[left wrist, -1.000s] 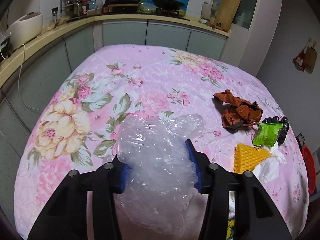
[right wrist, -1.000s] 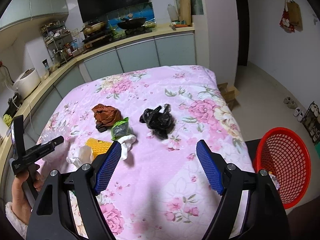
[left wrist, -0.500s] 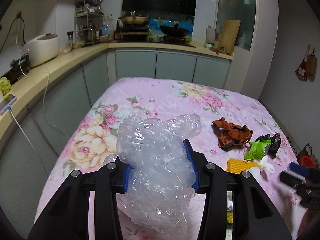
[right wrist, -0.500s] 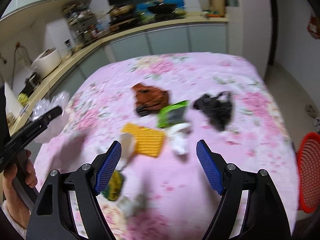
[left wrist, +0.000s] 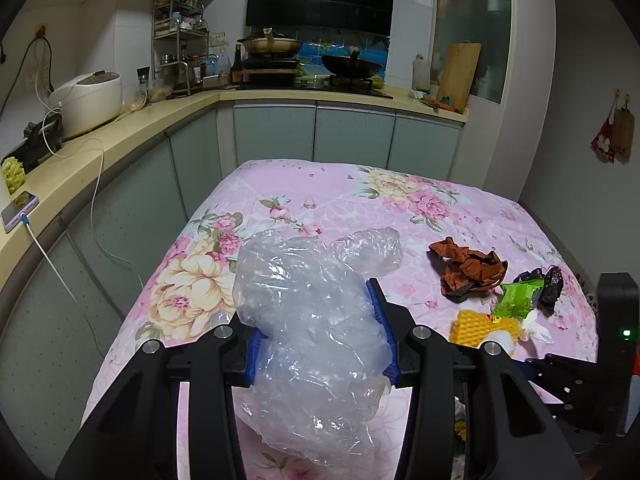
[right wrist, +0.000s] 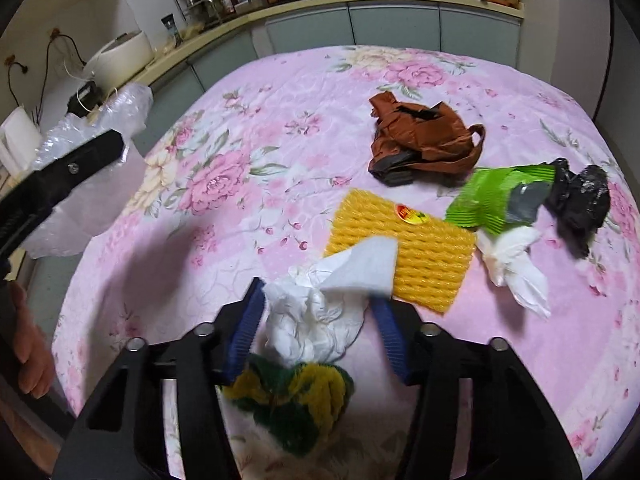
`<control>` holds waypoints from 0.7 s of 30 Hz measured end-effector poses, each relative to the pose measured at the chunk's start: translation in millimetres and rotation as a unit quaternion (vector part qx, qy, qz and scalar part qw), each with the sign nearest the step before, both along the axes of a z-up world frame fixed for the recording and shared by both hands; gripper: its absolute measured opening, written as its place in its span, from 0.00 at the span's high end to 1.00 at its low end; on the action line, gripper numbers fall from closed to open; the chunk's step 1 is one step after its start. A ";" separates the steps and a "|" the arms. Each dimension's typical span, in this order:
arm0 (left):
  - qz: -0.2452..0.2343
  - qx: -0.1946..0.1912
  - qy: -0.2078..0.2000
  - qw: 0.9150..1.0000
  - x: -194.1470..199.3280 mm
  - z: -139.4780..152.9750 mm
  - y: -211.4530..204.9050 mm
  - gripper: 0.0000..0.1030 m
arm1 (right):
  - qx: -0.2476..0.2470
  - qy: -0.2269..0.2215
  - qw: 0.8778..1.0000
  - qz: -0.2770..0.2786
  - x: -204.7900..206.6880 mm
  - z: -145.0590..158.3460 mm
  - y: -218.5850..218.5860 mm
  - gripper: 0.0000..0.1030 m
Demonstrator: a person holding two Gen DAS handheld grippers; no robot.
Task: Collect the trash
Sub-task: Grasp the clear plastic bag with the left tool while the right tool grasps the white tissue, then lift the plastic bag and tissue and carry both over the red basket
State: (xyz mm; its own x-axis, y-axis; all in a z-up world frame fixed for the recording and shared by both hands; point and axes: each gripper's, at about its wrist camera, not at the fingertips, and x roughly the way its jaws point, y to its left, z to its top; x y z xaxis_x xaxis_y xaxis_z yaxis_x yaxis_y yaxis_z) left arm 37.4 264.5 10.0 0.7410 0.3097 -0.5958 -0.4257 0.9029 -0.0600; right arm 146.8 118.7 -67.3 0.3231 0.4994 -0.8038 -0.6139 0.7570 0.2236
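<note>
- Gripping a crumpled clear plastic bag (left wrist: 316,332), the left gripper (left wrist: 320,340) has both blue pads pressed into the sides of the bag, which bulges up and forward over the pink floral cloth (left wrist: 320,200).
- In the right wrist view the same bag (right wrist: 92,148) hangs at the far left, above the table edge and well apart from the other trash.
- The right gripper (right wrist: 320,320) straddles a crumpled white tissue (right wrist: 320,312); the left pad looks to touch it, but whether the jaws have closed on it cannot be told, as the tissue covers the right pad's tip.
- A yellow-and-green fuzzy item (right wrist: 296,396) lies just below the tissue, between the gripper's arms.
- A yellow foam net (right wrist: 416,248) sits just beyond the tissue, its near corner under the tissue's flap.
- Farther right lie 4 more pieces: a brown crumpled bag (right wrist: 424,140), a green wrapper (right wrist: 496,200), a black plastic bag (right wrist: 580,200) touching the wrapper, and a second white tissue (right wrist: 516,264) just below the wrapper.
</note>
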 end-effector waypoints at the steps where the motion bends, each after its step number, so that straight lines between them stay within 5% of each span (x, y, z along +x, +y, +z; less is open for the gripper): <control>1: 0.000 0.001 0.000 1.000 0.0 -0.4 0.4 0.59 | -0.002 0.001 1.000 -0.001 1.8 -1.8 -0.4 0.60; 8: -0.001 0.003 -0.002 1.000 -0.5 -0.5 1.9 0.59 | 0.008 -0.001 1.000 -0.008 3.1 0.0 -9.7 0.78; 21: -0.007 0.014 -0.018 1.000 -0.4 13.2 -13.4 0.59 | 0.055 -0.037 0.997 -0.050 4.2 40.2 -59.7 0.80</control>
